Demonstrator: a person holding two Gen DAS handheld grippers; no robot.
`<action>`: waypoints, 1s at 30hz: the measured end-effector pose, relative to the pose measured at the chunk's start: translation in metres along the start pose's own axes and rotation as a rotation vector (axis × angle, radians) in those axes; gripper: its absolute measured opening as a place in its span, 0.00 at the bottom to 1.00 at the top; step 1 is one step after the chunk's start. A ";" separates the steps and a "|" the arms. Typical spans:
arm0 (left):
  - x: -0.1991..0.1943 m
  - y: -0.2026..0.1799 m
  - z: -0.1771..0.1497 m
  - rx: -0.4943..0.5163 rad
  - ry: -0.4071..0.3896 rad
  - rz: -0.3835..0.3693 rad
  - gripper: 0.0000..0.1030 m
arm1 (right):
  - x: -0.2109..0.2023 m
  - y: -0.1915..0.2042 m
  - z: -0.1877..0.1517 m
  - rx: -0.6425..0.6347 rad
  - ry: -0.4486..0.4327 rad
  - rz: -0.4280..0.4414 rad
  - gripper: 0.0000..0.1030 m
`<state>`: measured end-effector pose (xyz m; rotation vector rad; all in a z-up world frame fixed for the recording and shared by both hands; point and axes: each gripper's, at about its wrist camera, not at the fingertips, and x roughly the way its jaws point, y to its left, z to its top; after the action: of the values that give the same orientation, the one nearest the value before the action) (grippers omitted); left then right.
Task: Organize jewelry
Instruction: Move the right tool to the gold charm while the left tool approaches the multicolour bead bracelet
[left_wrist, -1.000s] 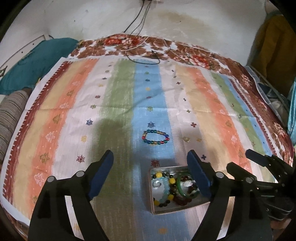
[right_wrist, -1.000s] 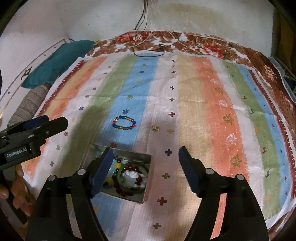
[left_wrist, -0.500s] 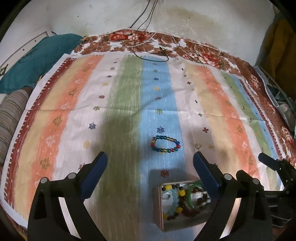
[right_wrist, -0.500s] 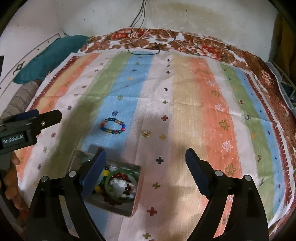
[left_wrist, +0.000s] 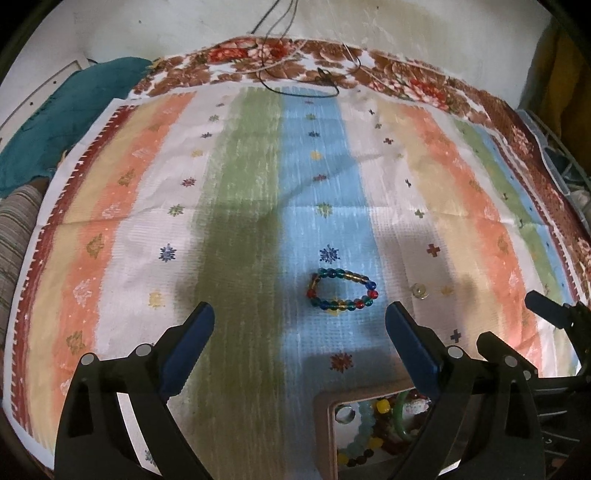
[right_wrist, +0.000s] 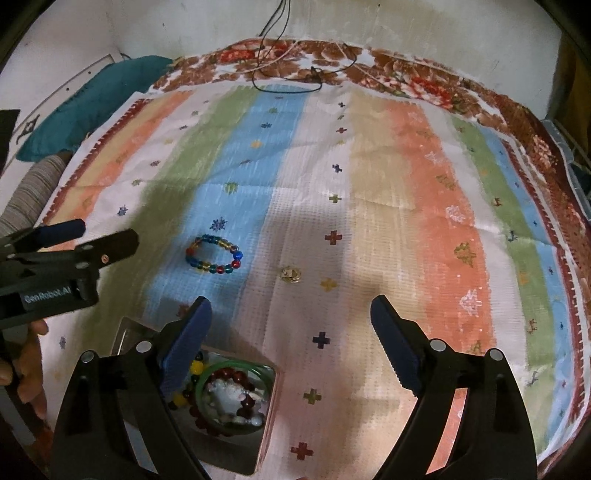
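A bracelet of blue, red and yellow glass beads lies on the blue stripe of the striped cloth; it also shows in the right wrist view. A small gold ring or earring lies to its right, seen too in the right wrist view. A metal tin near the front holds several bracelets and a green bangle. My left gripper is open and empty, just short of the bead bracelet. My right gripper is open and empty, above the tin's right side.
The striped cloth covers a bed with a floral sheet at the back. A black cable lies at the far edge by the wall. A teal pillow and a striped bolster sit at the left.
Both grippers have drawn back and up from the tin, which now sits lower in both views. The bead bracelet and the small gold piece have not moved on the cloth.
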<state>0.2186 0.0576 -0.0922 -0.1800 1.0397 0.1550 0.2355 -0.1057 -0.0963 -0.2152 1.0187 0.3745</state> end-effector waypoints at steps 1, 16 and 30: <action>0.003 0.000 0.001 0.003 0.005 0.000 0.89 | 0.002 0.001 0.001 -0.004 0.004 0.002 0.85; 0.046 0.001 0.010 0.028 0.085 -0.012 0.89 | 0.038 -0.005 0.010 0.006 0.070 0.006 0.86; 0.083 0.002 0.019 0.042 0.156 -0.017 0.75 | 0.073 -0.008 0.018 -0.003 0.122 -0.010 0.85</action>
<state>0.2756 0.0672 -0.1549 -0.1648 1.1953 0.1045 0.2874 -0.0915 -0.1498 -0.2480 1.1363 0.3571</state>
